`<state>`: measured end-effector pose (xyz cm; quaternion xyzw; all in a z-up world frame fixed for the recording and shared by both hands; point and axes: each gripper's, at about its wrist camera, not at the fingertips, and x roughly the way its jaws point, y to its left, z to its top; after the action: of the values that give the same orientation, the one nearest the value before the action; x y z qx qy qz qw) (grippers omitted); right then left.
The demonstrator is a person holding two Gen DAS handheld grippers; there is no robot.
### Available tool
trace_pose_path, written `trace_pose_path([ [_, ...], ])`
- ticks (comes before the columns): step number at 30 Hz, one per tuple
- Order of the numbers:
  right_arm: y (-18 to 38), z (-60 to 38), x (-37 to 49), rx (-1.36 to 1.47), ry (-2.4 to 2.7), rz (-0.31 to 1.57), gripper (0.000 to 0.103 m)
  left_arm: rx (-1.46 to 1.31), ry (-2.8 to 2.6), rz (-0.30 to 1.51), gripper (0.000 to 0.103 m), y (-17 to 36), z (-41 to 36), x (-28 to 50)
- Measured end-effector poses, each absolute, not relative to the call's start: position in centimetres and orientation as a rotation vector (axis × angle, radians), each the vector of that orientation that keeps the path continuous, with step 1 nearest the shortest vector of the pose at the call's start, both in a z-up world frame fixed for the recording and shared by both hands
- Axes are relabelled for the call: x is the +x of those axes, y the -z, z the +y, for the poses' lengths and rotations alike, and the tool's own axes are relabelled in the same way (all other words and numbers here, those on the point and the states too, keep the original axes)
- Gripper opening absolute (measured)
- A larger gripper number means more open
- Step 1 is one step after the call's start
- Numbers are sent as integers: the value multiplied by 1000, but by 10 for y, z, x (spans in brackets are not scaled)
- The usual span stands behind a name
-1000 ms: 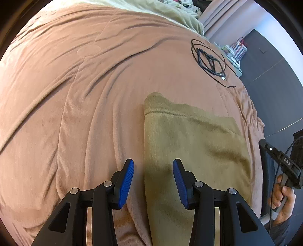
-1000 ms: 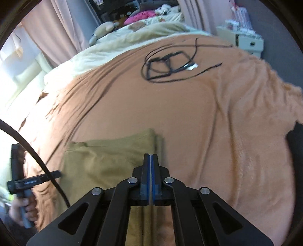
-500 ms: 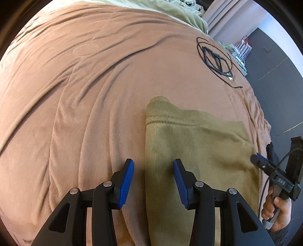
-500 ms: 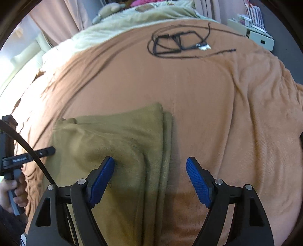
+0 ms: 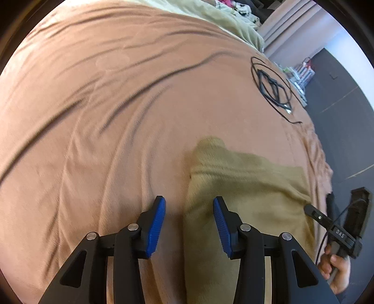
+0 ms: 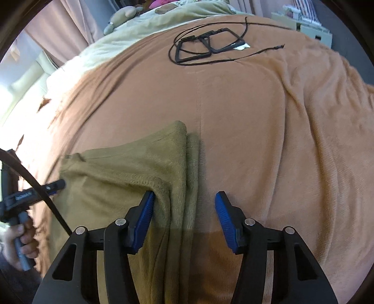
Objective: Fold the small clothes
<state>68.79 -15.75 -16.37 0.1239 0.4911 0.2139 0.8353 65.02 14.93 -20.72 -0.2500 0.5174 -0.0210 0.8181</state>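
Note:
An olive-green folded garment (image 5: 245, 194) lies flat on the brown blanket (image 5: 116, 117). My left gripper (image 5: 189, 211) is open and hovers low over the garment's left edge, which runs between the blue pads (image 5: 157, 222) without being pinched. My right gripper (image 6: 184, 210) straddles the garment's (image 6: 121, 182) layered right edge. Its jaws are closing, with the cloth folds between them and the left pad (image 6: 146, 216) against a hem, but nothing is clamped. Each view shows the other gripper with the hand holding it, the right gripper (image 5: 336, 231) and the left gripper (image 6: 28, 195).
A coiled black cable with black frames (image 6: 208, 46) lies farther up the blanket (image 6: 268, 117). A pale green duvet (image 6: 145, 25) and a plush toy (image 6: 121, 21) are at the far end. White drawers (image 6: 313, 30) stand beyond the right edge.
The right gripper went from shut to wide open, then narrowed a little, and sank toward the garment's right edge. The left gripper stayed open and shifted slightly along the left edge.

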Motion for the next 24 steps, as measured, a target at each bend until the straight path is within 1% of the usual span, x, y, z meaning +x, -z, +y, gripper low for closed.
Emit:
trace_pose_path([
  [6, 169, -181, 683, 398, -558, 1093, 51, -638, 115, 1135, 45, 209, 156, 637],
  [10, 178, -190, 683, 449, -622, 1140, 52, -657, 134, 1150, 45, 209, 156, 633],
  [16, 189, -202, 693, 537, -683, 1155, 51, -675, 162, 1147, 44, 214, 154, 639],
  [18, 193, -205, 698, 563, -696, 1145, 49, -692, 161, 1135, 44, 216, 156, 644],
  [20, 199, -203, 705, 579, -696, 1138, 41, -703, 159, 1122, 43, 218, 157, 649],
  [22, 204, -203, 711, 597, -695, 1138, 38, -698, 153, 1109, 40, 218, 157, 655],
  [24, 208, -202, 716, 603, -692, 1133, 34, -690, 144, 1107, 29, 219, 157, 660],
])
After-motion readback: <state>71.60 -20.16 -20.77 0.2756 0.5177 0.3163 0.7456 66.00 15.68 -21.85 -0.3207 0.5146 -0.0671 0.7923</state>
